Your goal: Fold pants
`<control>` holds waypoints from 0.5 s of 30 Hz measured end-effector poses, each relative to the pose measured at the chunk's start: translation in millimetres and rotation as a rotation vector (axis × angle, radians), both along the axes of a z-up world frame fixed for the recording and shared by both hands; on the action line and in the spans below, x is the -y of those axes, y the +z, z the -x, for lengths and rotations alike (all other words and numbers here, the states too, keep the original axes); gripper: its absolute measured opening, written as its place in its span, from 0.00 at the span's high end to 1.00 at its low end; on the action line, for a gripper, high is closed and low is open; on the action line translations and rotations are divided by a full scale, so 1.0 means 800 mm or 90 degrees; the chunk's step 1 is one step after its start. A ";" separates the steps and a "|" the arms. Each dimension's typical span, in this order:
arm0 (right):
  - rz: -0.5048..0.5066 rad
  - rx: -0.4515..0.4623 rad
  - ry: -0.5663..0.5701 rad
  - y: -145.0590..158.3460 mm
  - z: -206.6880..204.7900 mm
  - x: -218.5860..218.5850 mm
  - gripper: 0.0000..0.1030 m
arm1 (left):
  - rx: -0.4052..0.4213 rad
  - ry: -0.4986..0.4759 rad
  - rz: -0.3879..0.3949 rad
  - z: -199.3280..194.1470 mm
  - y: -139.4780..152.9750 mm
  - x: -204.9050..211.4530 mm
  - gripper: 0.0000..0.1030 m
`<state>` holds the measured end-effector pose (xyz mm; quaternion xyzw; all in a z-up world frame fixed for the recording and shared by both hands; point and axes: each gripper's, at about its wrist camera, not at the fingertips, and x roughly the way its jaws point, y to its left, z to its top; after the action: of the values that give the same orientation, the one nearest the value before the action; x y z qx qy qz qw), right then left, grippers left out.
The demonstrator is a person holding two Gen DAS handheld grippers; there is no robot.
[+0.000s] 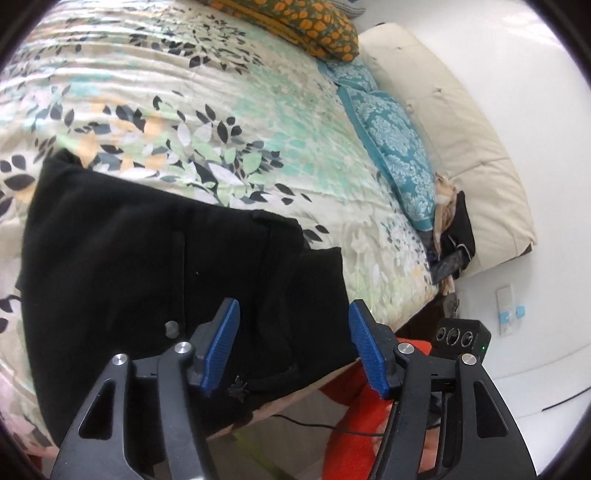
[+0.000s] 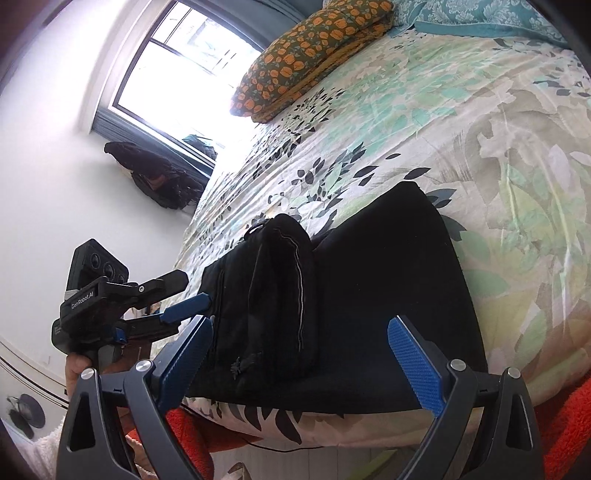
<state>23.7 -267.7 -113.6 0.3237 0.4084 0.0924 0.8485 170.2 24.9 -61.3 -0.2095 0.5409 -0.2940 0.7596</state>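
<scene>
While grippers gape, pants (image 1: 147, 266) lie folded.

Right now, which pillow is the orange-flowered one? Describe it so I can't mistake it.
Start at the bed with its leafy quilt. At the far end lies the pillow. Unlike the teal patterned pillow beside it, it is olive-brown with orange flowers.

One pair of black pants (image 1: 147, 266) lies on one bed (image 1: 184, 92) under a single leaf-print cover. There are two hand-held grippers: the left hand-held gripper (image 1: 293, 347) and the right hand-held gripper (image 2: 301, 363), each with two blue fingers spread apart. One orange-flowered pillow (image 1: 317, 26) and one teal patterned pillow (image 1: 395, 147) show, along with one cream headboard cushion (image 1: 454, 140) and one window (image 2: 177, 62).
</scene>
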 end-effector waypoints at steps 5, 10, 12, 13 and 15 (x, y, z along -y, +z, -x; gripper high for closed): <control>-0.116 -0.015 0.061 -0.022 -0.023 -0.013 0.07 | 0.072 0.035 -0.070 0.025 0.032 -0.053 0.35; -0.020 -0.074 0.140 -0.038 -0.065 -0.051 0.07 | 0.053 0.115 -0.089 0.047 -0.002 -0.110 0.35; 0.023 -0.102 0.177 -0.050 -0.080 -0.071 0.07 | 0.028 0.150 -0.086 0.053 -0.025 -0.128 0.35; 0.041 -0.116 0.193 -0.058 -0.087 -0.081 0.07 | 0.015 0.164 -0.084 0.057 -0.038 -0.135 0.35; 0.079 -0.117 0.212 -0.062 -0.094 -0.097 0.07 | -0.005 0.188 -0.077 0.064 -0.055 -0.149 0.35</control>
<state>99.2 -190.0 -162.9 0.2057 0.5369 0.1763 0.7990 119.4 144.1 -105.2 -0.2420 0.5239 -0.1450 0.8037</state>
